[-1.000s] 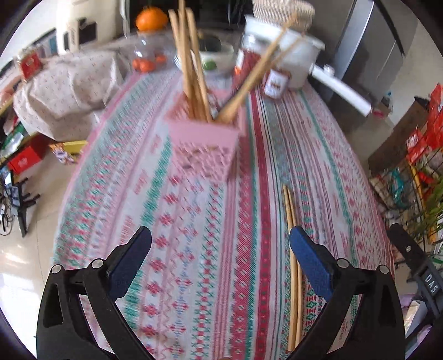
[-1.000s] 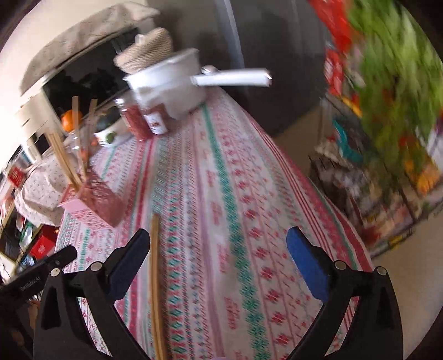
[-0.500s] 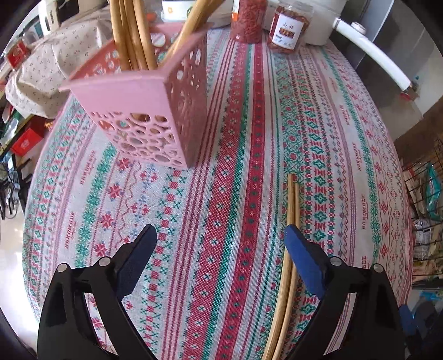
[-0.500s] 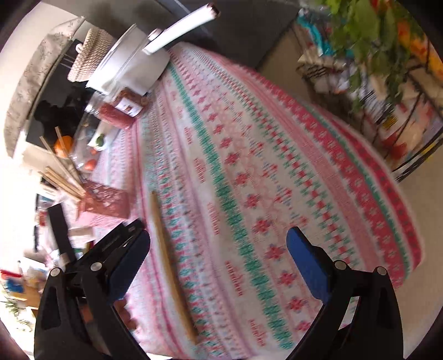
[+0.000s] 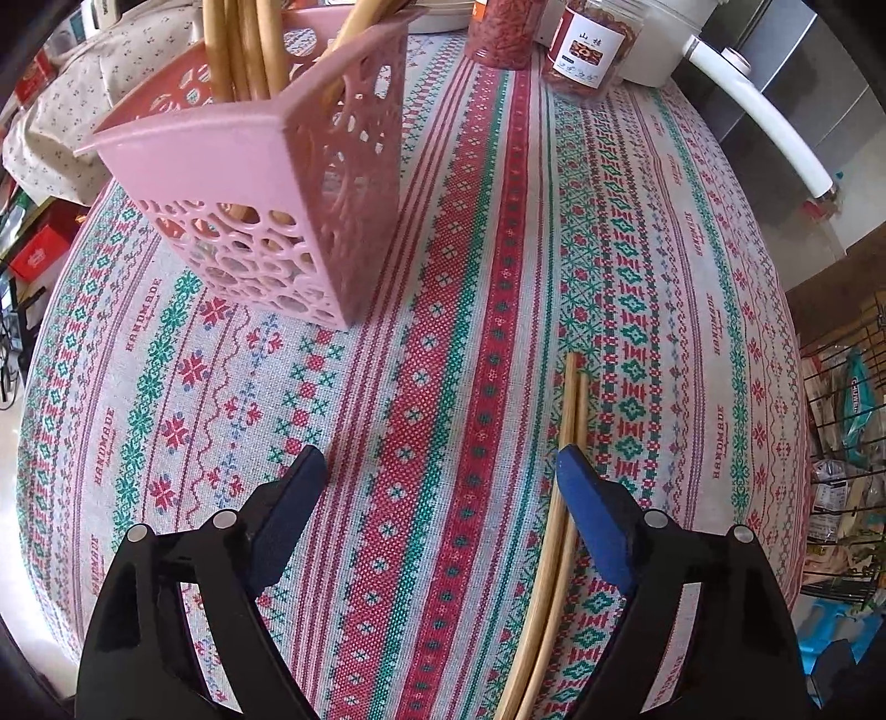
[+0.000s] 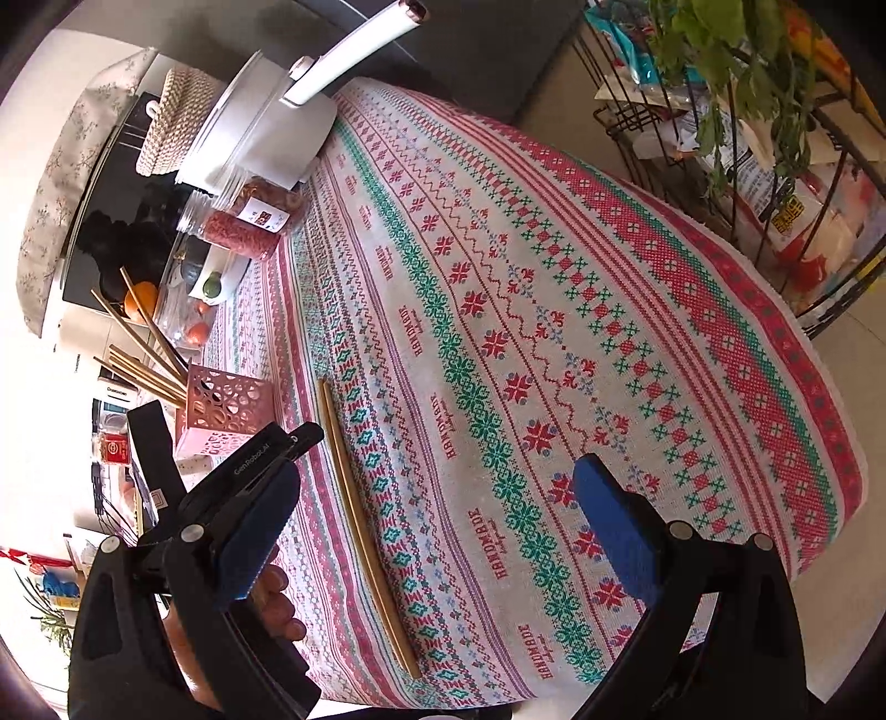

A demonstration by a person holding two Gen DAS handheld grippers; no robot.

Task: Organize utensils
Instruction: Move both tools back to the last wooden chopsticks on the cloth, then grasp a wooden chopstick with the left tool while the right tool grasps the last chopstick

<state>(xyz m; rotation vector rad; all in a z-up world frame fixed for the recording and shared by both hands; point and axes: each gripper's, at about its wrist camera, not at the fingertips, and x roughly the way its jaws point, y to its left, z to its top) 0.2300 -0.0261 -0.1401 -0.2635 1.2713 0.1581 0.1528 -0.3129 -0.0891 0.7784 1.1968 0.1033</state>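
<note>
Both jaws were spread. Left gripper (image 5: 437, 471) should shift right, straddle the chopstick pair (image 5: 570, 410), pinch both, then lift toward the pink holder (image 5: 266, 183).

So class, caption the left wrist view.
Open left gripper hovers beside a chopstick pair lying near the pink holder.

Chopstick pair (image 5: 559, 531) on cloth: lower ends run off bottom edge at 6 o'clock, part covered by left gripper's (image 5: 437, 471) right finger. Pink holder (image 5: 266, 183): sticks inside cut off at 12 o'clock, tops unseen. Jar (image 5: 587, 44) lids cropped at top. Right wrist view: label on jar (image 6: 260, 213) too small to read; left edge at 9 o'clock overexposed.
</note>
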